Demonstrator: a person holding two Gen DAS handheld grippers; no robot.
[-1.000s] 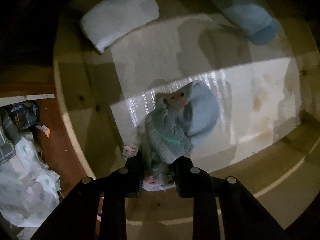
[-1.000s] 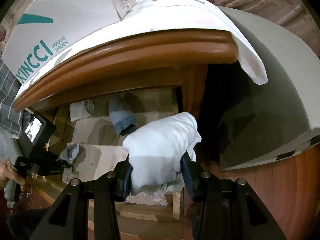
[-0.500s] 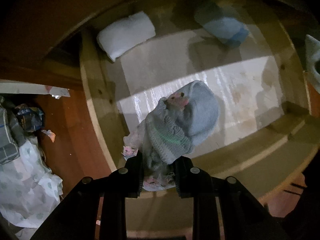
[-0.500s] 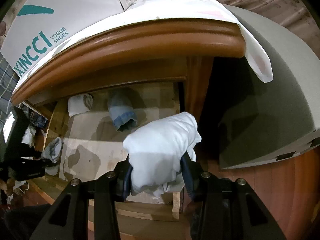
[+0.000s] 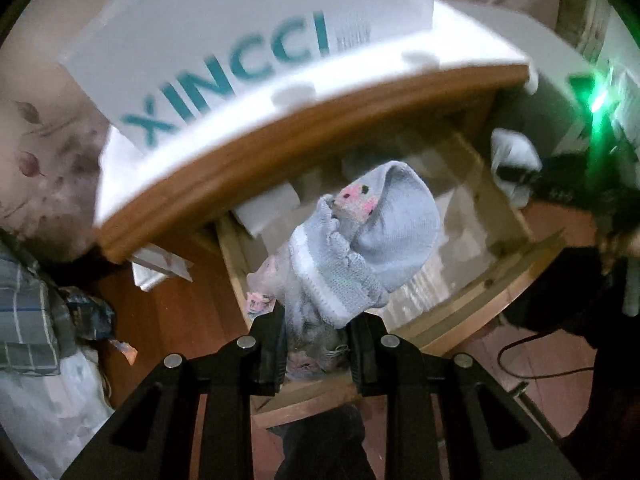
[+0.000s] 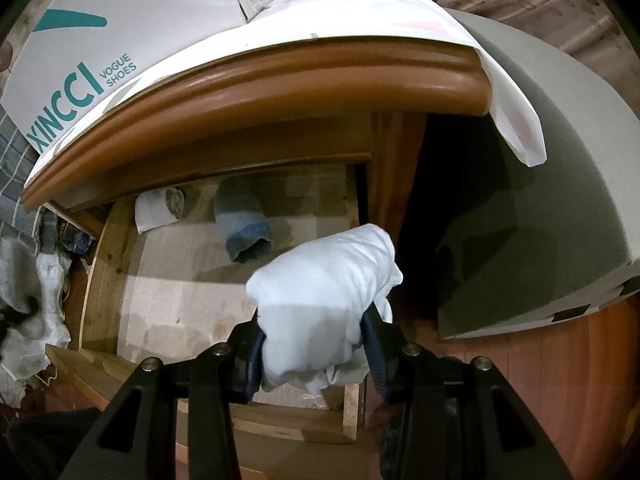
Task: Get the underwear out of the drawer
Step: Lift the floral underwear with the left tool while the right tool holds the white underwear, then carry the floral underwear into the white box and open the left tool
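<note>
Above the open wooden drawer, left jaws gripped a grey-blue bundle, right jaws a white bundle.

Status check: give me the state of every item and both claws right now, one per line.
Left claw: shut on the grey-blue bundle, held above the drawer.
Right claw: shut on the white bundle.
Drawer: pulled open.
White roll: lying in drawer, back left.
Blue roll: lying in drawer, at the back.

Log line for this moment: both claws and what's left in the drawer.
left claw: shut on grey-blue bundle | right claw: shut on white bundle | drawer: white roll, blue roll
</note>
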